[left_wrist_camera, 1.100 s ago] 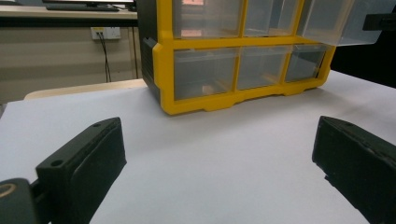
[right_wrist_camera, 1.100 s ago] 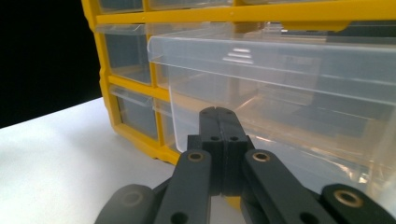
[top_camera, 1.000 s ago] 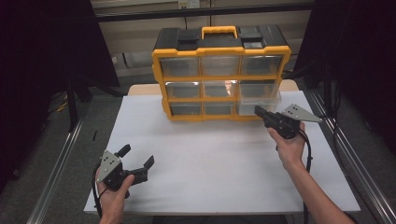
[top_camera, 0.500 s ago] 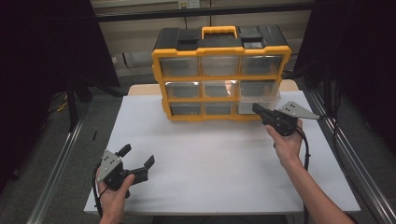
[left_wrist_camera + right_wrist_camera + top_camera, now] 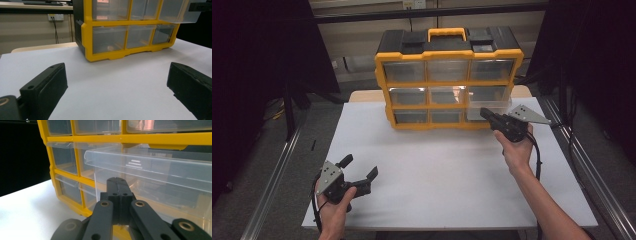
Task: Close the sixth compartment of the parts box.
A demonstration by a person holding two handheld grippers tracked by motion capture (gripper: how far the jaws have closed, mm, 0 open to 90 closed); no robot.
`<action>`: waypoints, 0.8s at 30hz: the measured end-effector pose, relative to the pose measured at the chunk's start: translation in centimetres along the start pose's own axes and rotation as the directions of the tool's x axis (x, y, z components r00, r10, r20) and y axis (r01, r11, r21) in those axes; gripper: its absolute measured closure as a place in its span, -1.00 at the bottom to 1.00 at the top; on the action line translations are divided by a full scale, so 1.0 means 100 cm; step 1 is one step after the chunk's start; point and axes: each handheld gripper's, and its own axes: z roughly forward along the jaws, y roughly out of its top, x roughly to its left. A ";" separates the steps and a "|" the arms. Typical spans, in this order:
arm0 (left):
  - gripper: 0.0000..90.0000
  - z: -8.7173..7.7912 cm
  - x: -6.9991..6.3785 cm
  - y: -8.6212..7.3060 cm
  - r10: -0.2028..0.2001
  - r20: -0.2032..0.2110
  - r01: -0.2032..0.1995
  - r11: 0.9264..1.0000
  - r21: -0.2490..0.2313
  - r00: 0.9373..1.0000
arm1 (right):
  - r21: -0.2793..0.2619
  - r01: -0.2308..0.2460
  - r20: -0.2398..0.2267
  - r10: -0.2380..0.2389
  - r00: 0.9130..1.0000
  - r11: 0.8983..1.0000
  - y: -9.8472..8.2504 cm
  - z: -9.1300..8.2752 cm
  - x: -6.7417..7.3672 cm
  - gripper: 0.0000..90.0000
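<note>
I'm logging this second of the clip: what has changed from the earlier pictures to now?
The right gripper has moved slightly left and toward the organizer, its jaws shut at the pulled-out clear drawer in the middle row. The left gripper stays open, low over the white table; the organizer hasn't shifted.

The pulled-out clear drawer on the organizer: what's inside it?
Through the clear drawer nothing distinct shows in the visible part; reflections blur it. The right tool covers part of its front, jaws together at it, so that part is hidden. The organizer frame hides the rear.
</note>
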 end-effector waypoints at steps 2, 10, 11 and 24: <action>-0.93 0.000 0.000 0.000 -0.001 -0.002 0.001 1.000 -0.002 1.000 | 0.000 -0.002 0.002 0.002 1.000 1.000 0.000 0.001 0.000 1.00; -0.93 0.000 0.001 0.000 -0.017 -0.010 0.017 1.000 -0.014 1.000 | -0.006 -0.028 0.015 0.028 0.999 1.000 0.000 0.005 -0.003 1.00; -0.93 -0.001 0.002 0.000 -0.014 -0.008 0.014 1.000 -0.012 1.000 | -0.009 -0.029 0.017 0.029 0.999 1.000 0.001 0.006 -0.003 1.00; -0.93 0.000 0.002 -0.001 -0.023 -0.004 0.023 1.000 -0.018 1.000 | -0.006 -0.018 0.014 0.018 1.000 1.000 0.005 0.011 -0.005 1.00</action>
